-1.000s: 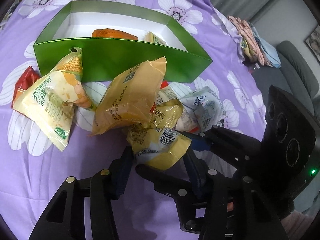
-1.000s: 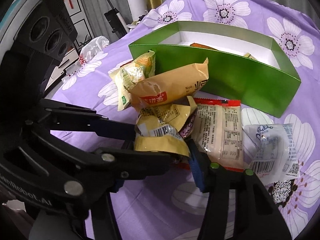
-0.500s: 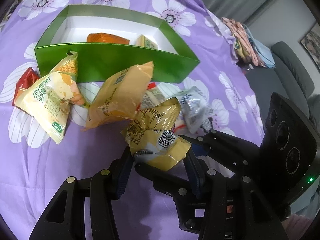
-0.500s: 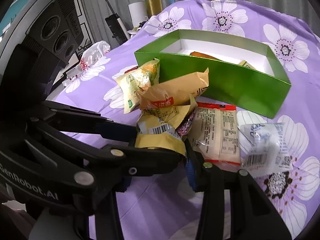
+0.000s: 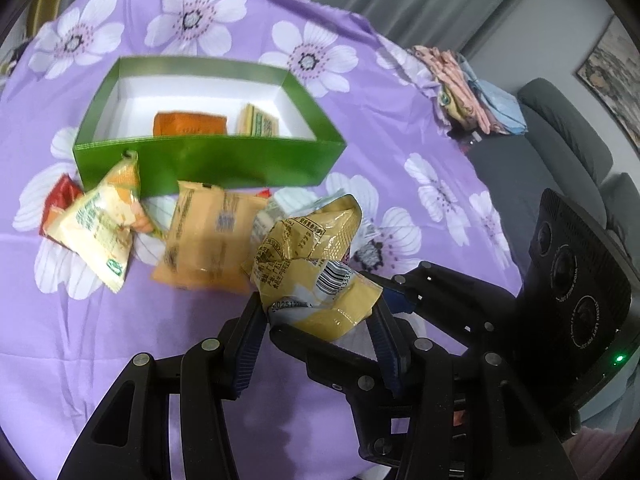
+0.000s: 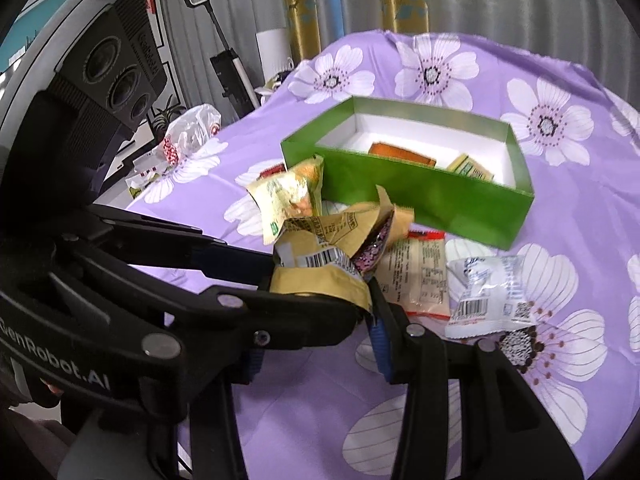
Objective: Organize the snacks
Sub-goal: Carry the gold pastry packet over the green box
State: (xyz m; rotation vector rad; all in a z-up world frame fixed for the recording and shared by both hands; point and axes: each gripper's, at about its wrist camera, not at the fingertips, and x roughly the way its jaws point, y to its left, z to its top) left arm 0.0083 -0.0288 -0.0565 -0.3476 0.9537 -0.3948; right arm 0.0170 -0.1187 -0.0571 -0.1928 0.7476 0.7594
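Both grippers hold one crumpled yellow snack packet (image 5: 316,268) lifted above the purple flowered cloth. My left gripper (image 5: 320,316) is shut on it from the left, my right gripper (image 6: 320,292) from the right; the packet also shows in the right wrist view (image 6: 320,256). Behind stands a green box (image 5: 208,160) holding an orange packet (image 5: 188,124) and a small yellow-green packet (image 5: 258,120). Loose packets lie in front of the box: a corn packet (image 5: 100,220), a tan packet (image 5: 204,236), a red packet (image 5: 56,204) and a clear white packet (image 6: 488,292).
A beige and red packet (image 6: 416,280) lies flat beside the white one. Folded clothes (image 5: 468,92) sit at the table's far right edge by a grey sofa (image 5: 560,168). A plastic bag (image 6: 188,132) lies at the far left edge.
The yellow packet has been lifted up out of the pile in both grippers. The tan packet that leaned on the pile has fallen flat on the cloth.
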